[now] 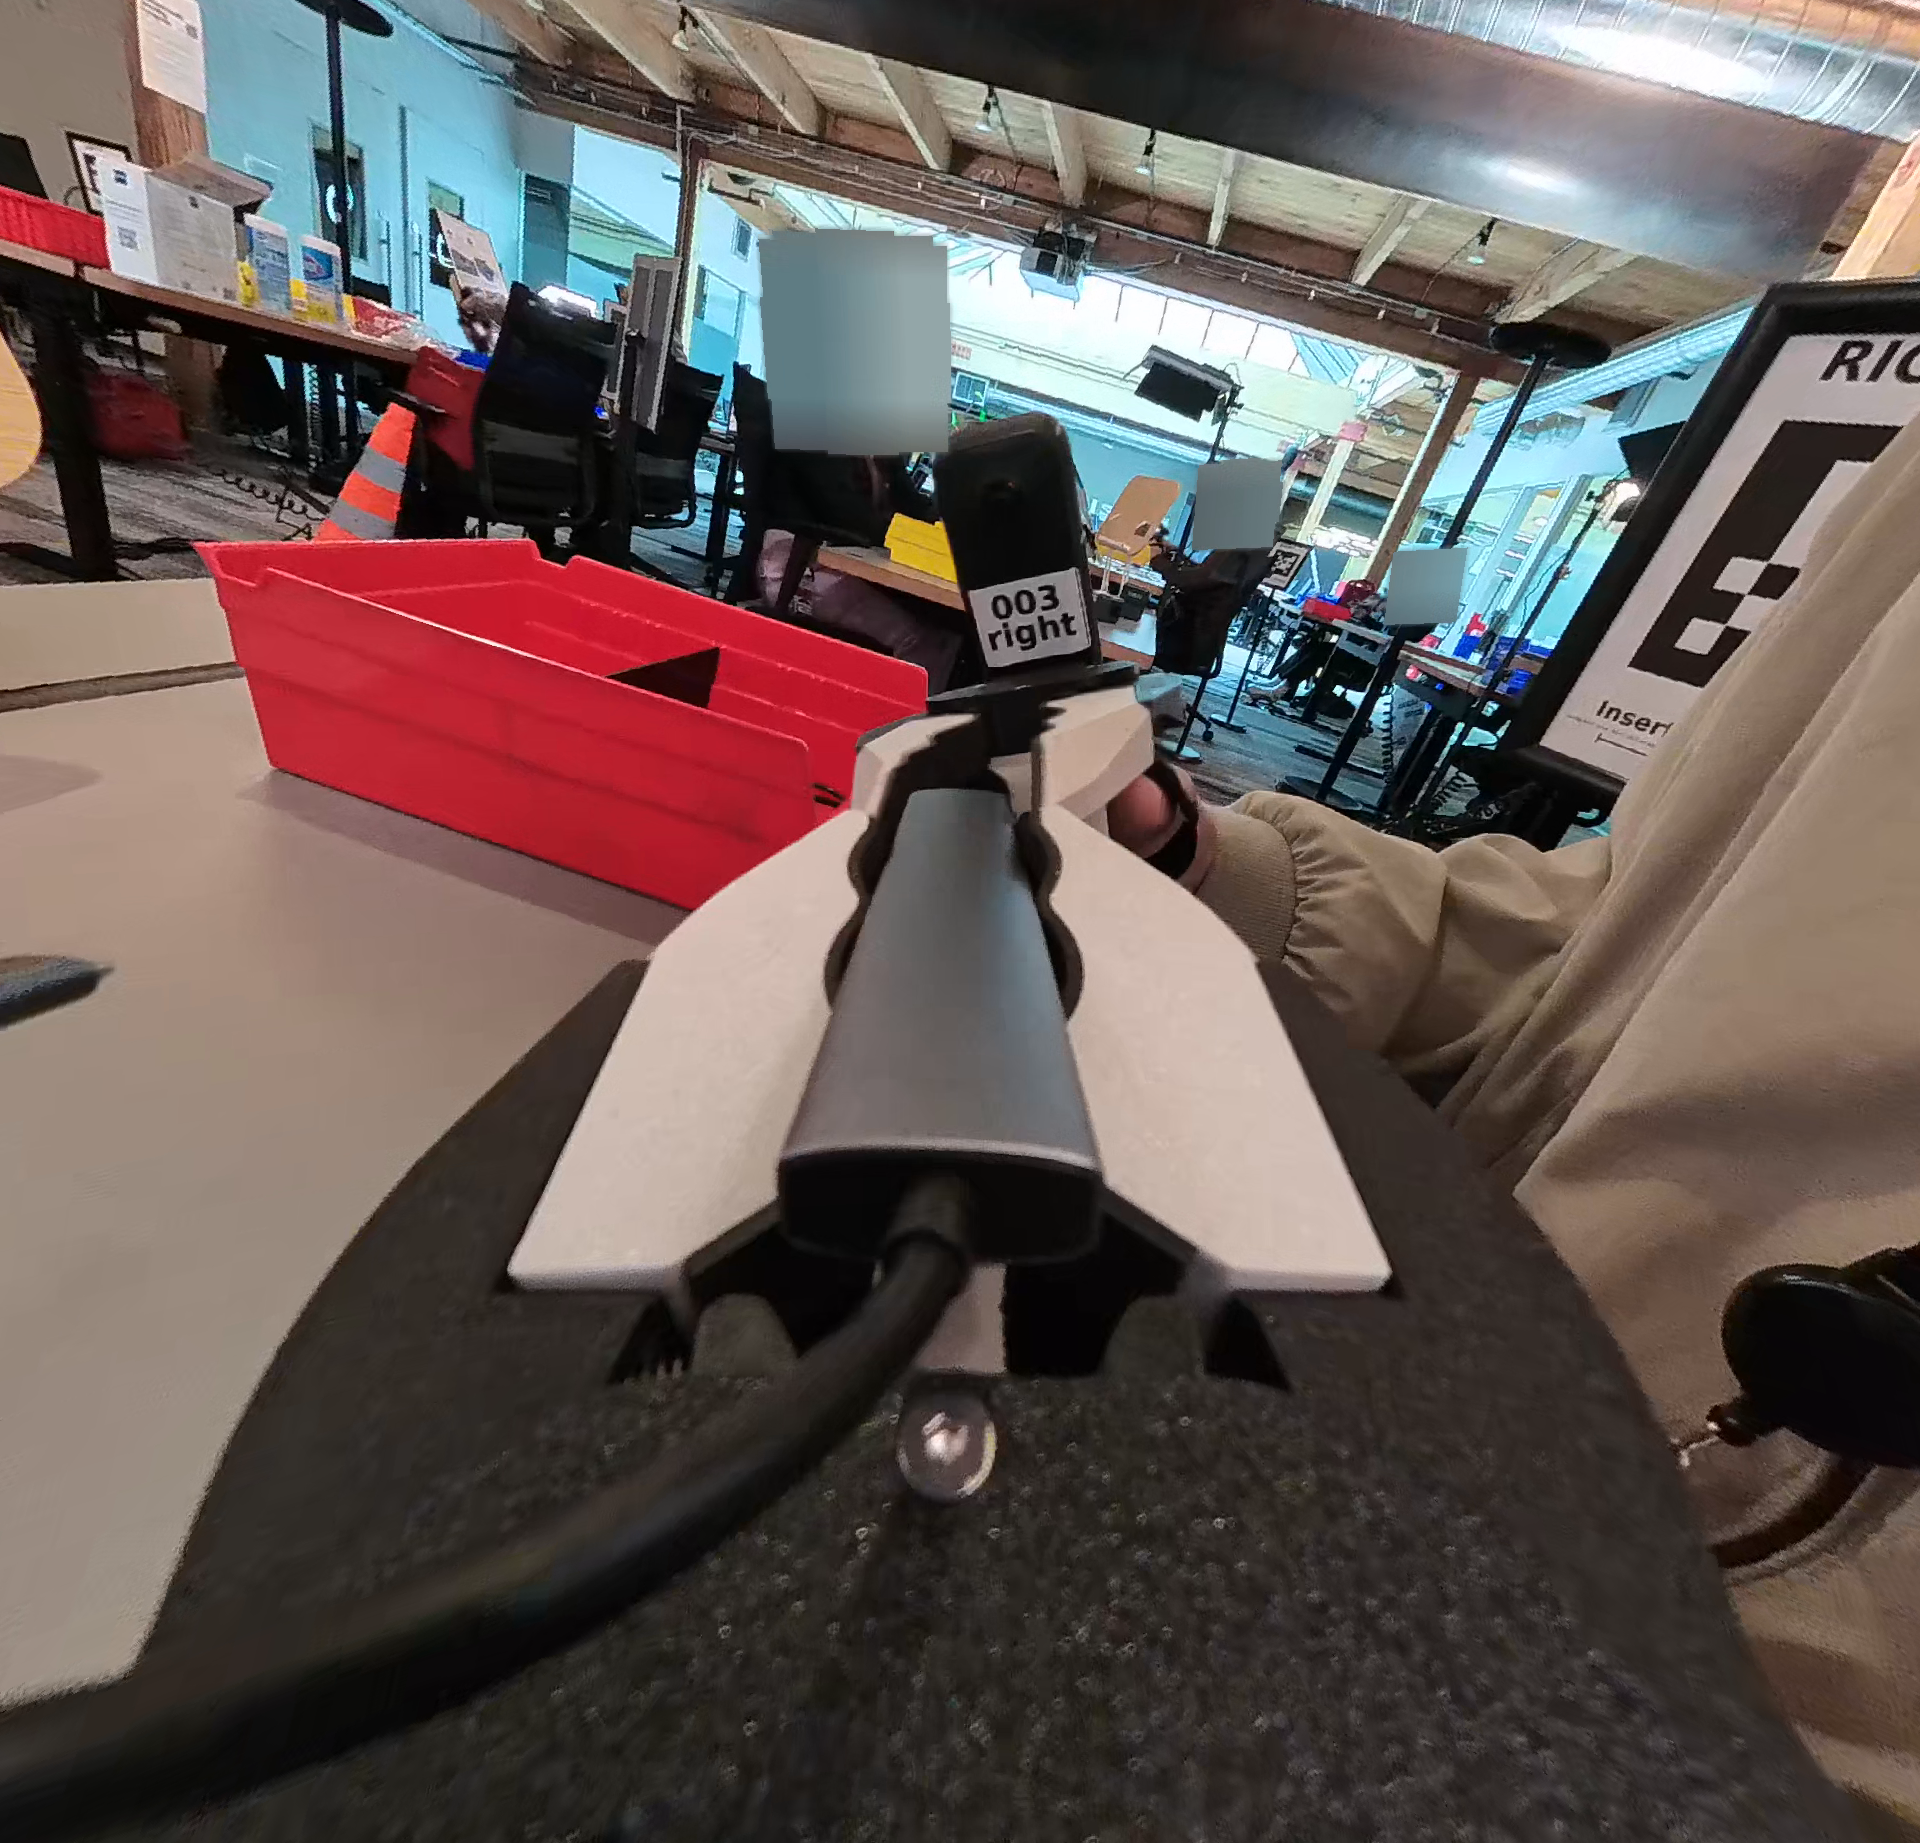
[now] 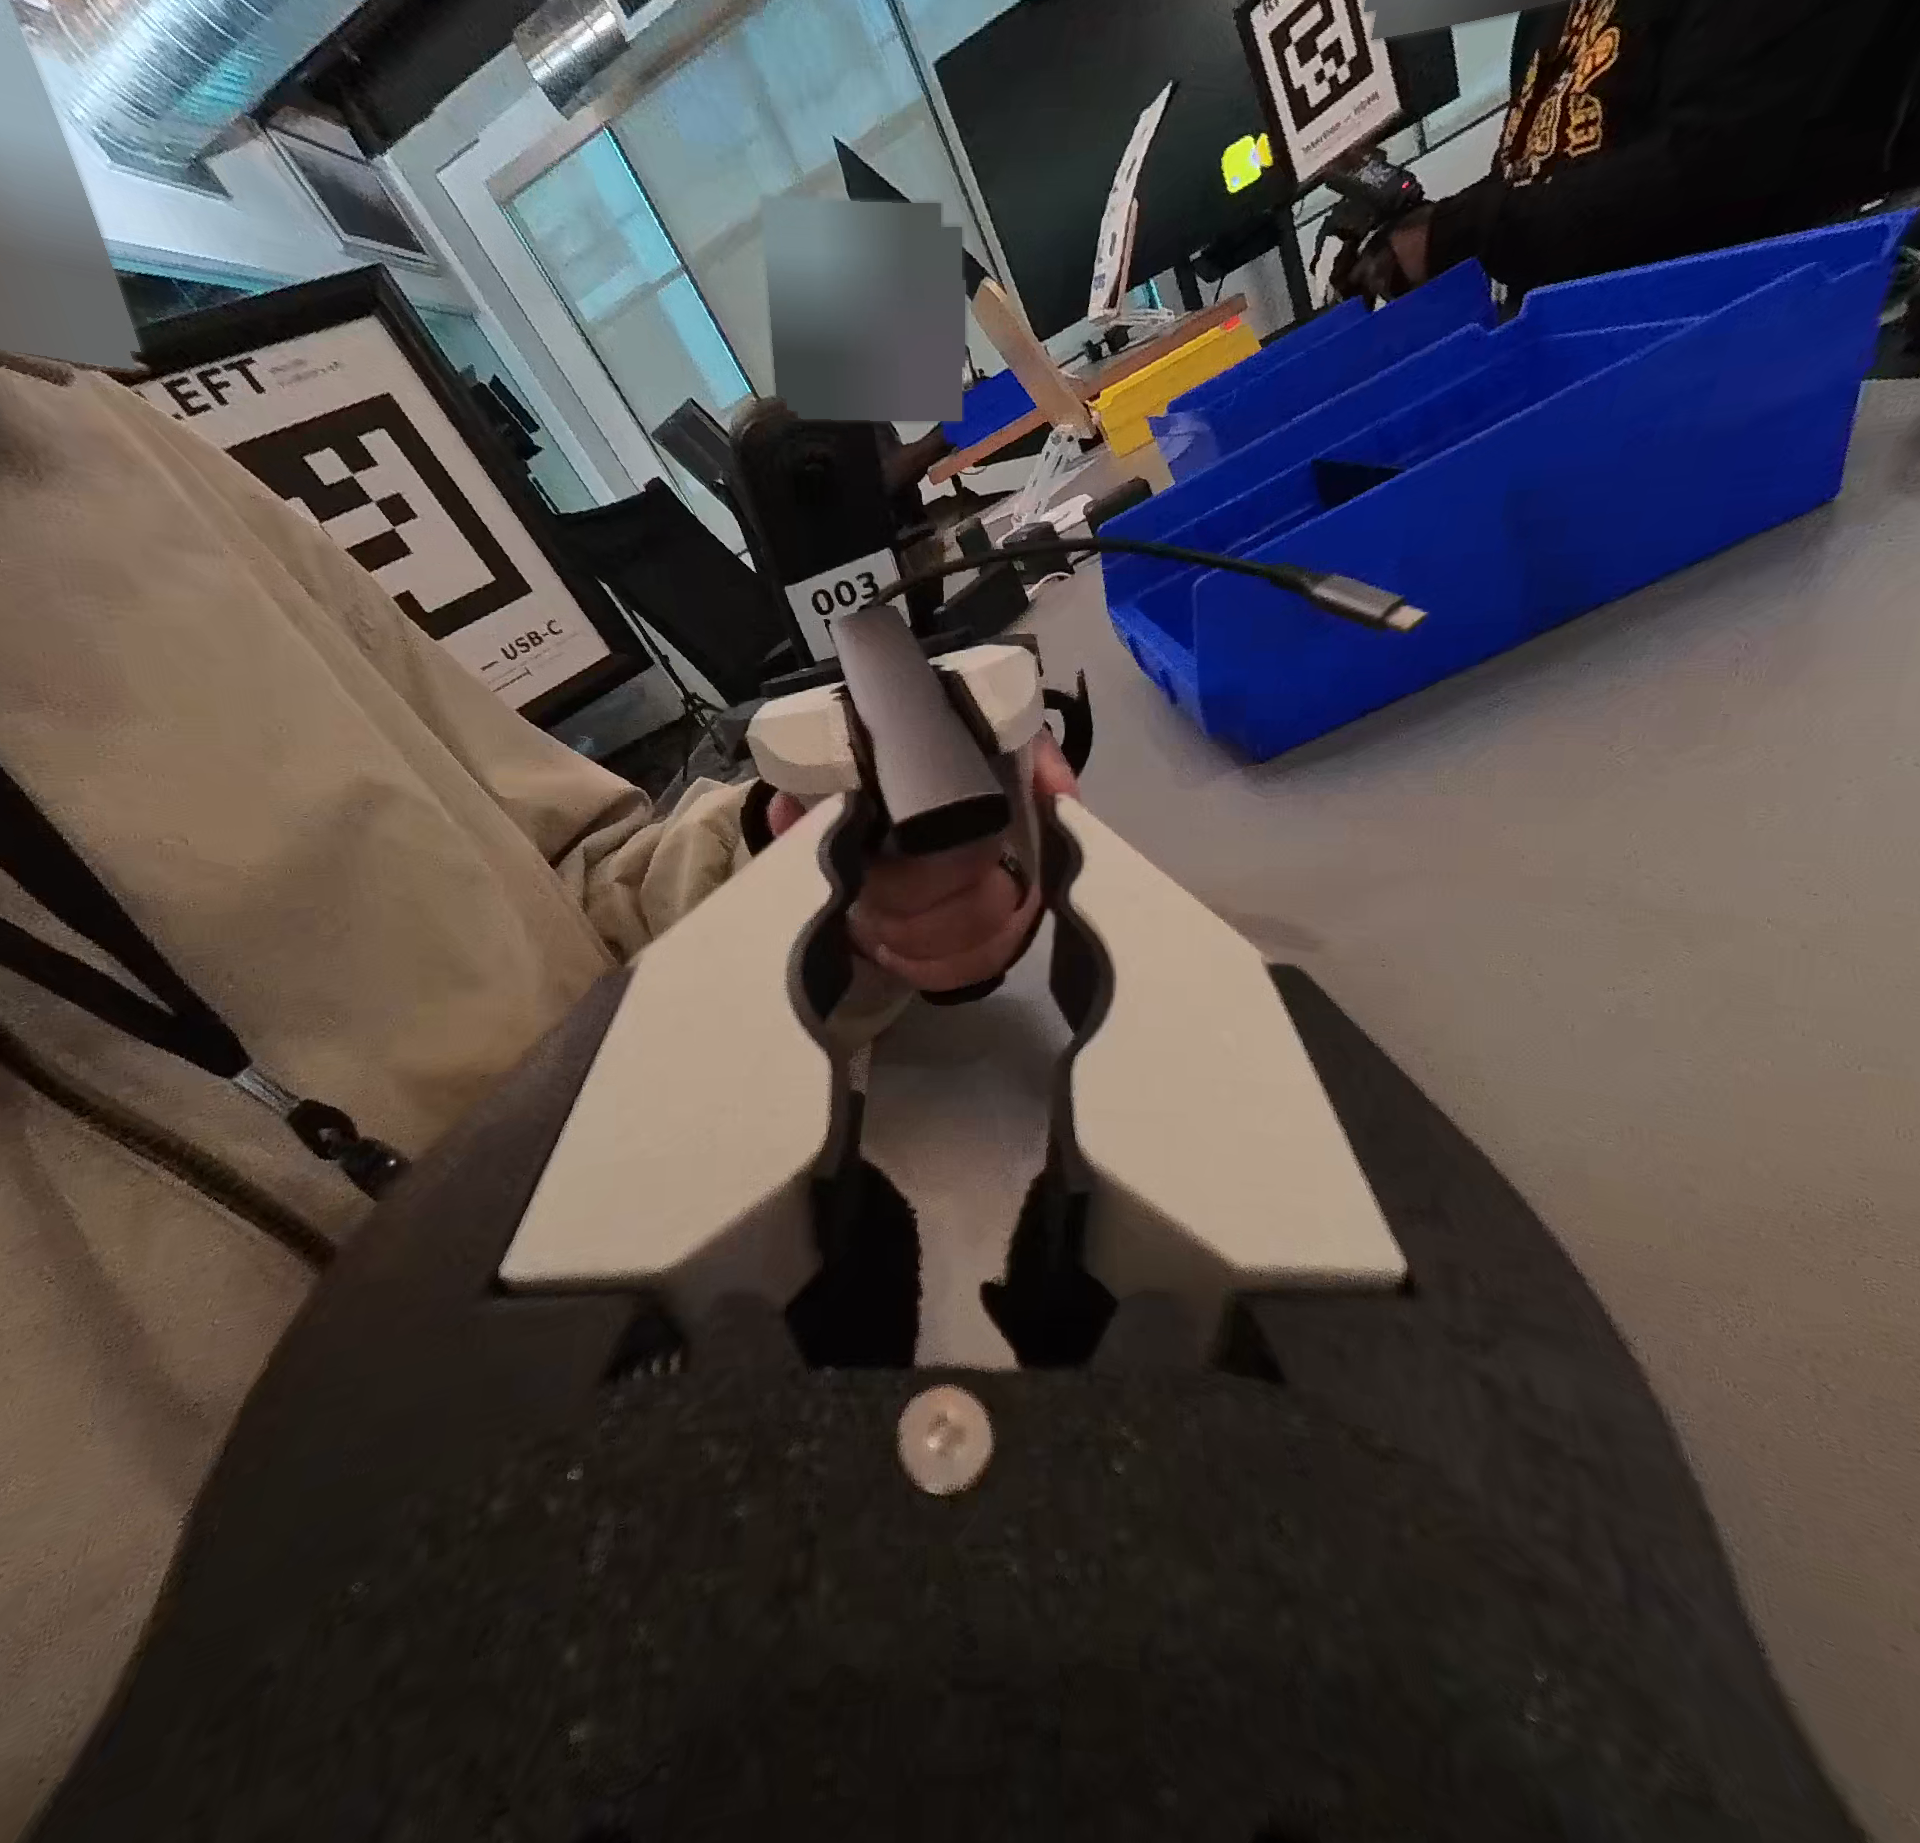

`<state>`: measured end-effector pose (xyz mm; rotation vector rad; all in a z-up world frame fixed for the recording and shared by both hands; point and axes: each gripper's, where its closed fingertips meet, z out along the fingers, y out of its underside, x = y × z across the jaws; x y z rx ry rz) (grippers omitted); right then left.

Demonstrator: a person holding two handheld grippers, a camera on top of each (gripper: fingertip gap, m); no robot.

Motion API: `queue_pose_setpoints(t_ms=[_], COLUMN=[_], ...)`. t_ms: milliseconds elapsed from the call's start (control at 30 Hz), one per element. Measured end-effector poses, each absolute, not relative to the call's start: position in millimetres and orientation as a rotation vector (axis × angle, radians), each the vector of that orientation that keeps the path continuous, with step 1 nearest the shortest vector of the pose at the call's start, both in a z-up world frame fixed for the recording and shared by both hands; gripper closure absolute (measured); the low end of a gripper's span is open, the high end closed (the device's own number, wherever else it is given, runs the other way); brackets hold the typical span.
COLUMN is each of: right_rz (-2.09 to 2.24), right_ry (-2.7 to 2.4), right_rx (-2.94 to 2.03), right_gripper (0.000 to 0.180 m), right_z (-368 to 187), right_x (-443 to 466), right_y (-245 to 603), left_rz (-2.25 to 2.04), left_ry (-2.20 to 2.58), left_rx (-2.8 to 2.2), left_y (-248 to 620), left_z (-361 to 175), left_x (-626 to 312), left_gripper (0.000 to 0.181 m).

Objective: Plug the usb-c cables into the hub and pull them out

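The left gripper (image 1: 940, 962) clamps the grey USB-C hub (image 1: 940, 1014) lengthwise, presenting its far end to the right gripper (image 2: 940, 920), whose tongs stand narrowly parted near that end, holding nothing visible. The hub's own black cable (image 2: 1195, 559) arcs free, plug (image 2: 1377, 611) in mid-air before the blue bin (image 2: 1507, 505). The hub's ports are hidden; contact between right fingertips and hub is unclear.

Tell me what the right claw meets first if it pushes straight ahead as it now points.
Most likely the near end of the grey hub, gripped by the left claw facing it. The right claw is open, so the hub may slide between its fingers; depth is unclear.
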<state>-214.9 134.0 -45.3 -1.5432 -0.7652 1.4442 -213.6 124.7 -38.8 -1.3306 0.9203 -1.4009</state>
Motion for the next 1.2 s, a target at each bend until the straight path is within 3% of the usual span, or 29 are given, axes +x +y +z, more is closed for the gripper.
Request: queue_pose_setpoints(t_ms=[400, 500, 633, 800, 933, 1200], right_rz=[1.450, 1.403, 1.241, 0.670, 0.276, 0.565], right_ry=[-0.780, -0.760, -0.704, -0.672, -0.704, -0.641], right_rx=[-1.491, -1.444, -1.358, -1.471, -1.799, -2.104], right_gripper=[0.158, 0.158, 0.158, 0.158, 0.158, 0.158], right_z=[-38.4, -21.3, 30.8, 81.9, 50.2, -39.3], right_x=[-216.3, -206.3, -154.2, -43.8, 46.5, 83.8], right_y=[122.5, 126.8, 146.8, 195.8, 235.3, 301.8], left_rz=[-1.538, -1.484, -1.476, -1.486, -1.493, -1.450], left_ry=[0.886, 0.907, 0.999, 1.017, 1.005, 1.057], left_rx=[-1.325, -1.349, -1.370, -1.406, -1.417, -1.438], left_y=[118.2, 119.0, 111.2, 109.9, 112.1, 107.1], left_z=[-35.2, -39.6, -47.2, -54.6, -54.6, -62.9], left_x=[-208.8, -207.7, -204.9, -202.1, -203.0, -196.5], left_gripper=[0.155, 0.140, 0.138, 0.146, 0.147, 0.149])
